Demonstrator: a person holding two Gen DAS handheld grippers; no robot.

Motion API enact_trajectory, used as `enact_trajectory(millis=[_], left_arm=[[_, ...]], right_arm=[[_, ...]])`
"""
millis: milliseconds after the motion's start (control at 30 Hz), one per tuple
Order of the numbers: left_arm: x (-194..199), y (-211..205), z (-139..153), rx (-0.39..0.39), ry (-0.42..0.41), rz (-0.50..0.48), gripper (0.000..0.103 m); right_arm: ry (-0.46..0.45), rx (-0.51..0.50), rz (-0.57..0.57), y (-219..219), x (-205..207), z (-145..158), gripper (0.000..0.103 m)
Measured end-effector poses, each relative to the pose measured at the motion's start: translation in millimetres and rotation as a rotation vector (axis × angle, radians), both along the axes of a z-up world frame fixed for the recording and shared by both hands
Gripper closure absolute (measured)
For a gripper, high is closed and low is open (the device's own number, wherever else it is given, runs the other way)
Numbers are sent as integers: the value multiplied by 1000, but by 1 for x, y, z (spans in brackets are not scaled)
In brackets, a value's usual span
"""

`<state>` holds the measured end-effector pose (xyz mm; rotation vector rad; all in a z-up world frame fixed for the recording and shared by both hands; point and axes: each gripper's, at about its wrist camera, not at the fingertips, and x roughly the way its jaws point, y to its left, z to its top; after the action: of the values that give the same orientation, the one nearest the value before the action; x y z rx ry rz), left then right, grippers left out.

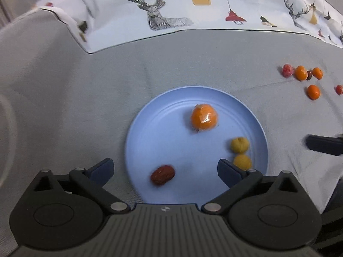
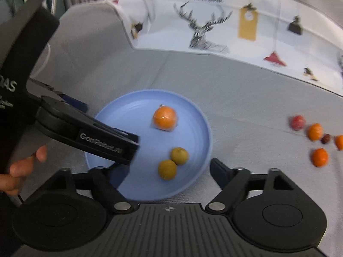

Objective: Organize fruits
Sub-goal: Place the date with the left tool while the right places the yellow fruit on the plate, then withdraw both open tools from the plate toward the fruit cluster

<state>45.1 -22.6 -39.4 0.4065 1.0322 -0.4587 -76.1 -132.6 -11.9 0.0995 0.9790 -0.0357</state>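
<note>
Both pairs of fingers, left gripper (image 1: 165, 170) and right gripper (image 2: 165, 172), stand spread and empty over the blue plate (image 1: 150, 132); the wrapped orange (image 1: 204, 116) there looks light, slippery – I'd grip its widest middle

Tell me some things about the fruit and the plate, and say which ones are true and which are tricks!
1. The plate is blue. True.
2. Two yellow fruits lie side by side on the plate. True.
3. The wrapped orange is on the grey cloth. False: it is on the plate.
4. The left gripper is squeezing the red date. False: its jaws are open, and the date lies loose on the plate.
5. More oranges wait on the cloth. True.
</note>
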Motion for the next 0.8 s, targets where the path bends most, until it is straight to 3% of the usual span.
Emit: enact_trajectory(millis=[133, 300, 533, 800], left_arm=[[-28, 16, 22, 9, 12, 43, 0], [-66, 33, 51, 27, -5, 79, 0], [-113, 57, 83, -75, -11, 99, 0], [-137, 64, 94, -116, -35, 108, 0]], right_arm=[[-31, 26, -96, 3, -43, 27, 6], [-70, 65, -184, 11, -87, 55, 5], [-204, 0, -227, 39, -129, 99, 4], [-244, -43, -232, 45, -162, 117, 3]])
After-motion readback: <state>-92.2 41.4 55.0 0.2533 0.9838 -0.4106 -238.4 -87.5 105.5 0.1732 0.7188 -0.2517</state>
